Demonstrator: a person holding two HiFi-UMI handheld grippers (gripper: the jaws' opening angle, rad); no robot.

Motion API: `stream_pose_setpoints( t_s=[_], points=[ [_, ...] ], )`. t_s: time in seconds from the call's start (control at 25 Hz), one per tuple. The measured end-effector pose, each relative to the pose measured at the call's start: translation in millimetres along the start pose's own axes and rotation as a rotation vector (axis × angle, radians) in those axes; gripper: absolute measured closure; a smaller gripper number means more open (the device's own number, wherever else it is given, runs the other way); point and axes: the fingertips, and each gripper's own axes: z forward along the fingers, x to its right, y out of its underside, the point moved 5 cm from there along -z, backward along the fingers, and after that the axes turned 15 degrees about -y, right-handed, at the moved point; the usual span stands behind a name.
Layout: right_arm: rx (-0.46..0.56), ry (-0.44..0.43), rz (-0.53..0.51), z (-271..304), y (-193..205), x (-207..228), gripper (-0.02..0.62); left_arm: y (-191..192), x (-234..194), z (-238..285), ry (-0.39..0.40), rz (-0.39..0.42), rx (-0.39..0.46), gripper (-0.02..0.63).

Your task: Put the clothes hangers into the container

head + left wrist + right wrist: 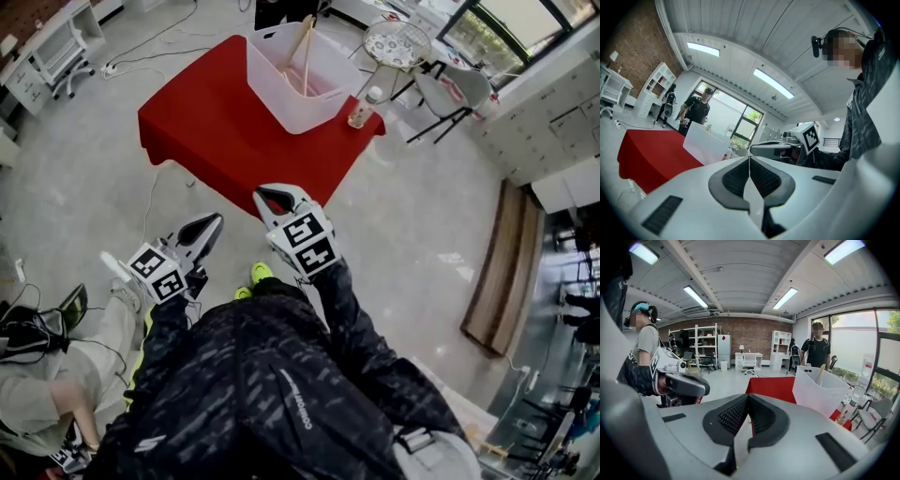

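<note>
Dark streak-patterned jacket (281,384); white left hand-held gripper (214,222), right hand-held gripper (270,198)

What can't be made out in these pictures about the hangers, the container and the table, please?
- Hangers: head view, the container's cloudy wall hides their lower parts; number unclear.
- Container's inside: left gripper view, its near wall hides the contents.
- Bottle: head view, label too small to read.
- Table: head view, red cloth hides its legs.

open-plan office, brick wall (757,336), white shelving (780,342), desk chair (749,363)
</note>
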Motion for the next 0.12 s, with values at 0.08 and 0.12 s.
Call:
stream_pose_setpoints(
  t_s=[0.08,0.12],
  points=[
    [0.002,-0.001,-0.007,9.4,-5.9,-31.1,0.580,0.7,-4.5,-33.9,-0.006,0.000,0.003,0.594],
    [0.003,-0.003,-0.010,13.1,-9.0,-48.5,0.580,1.0,-5.2,-52.5,-0.011,0.001,0.005,0.594]
  ],
)
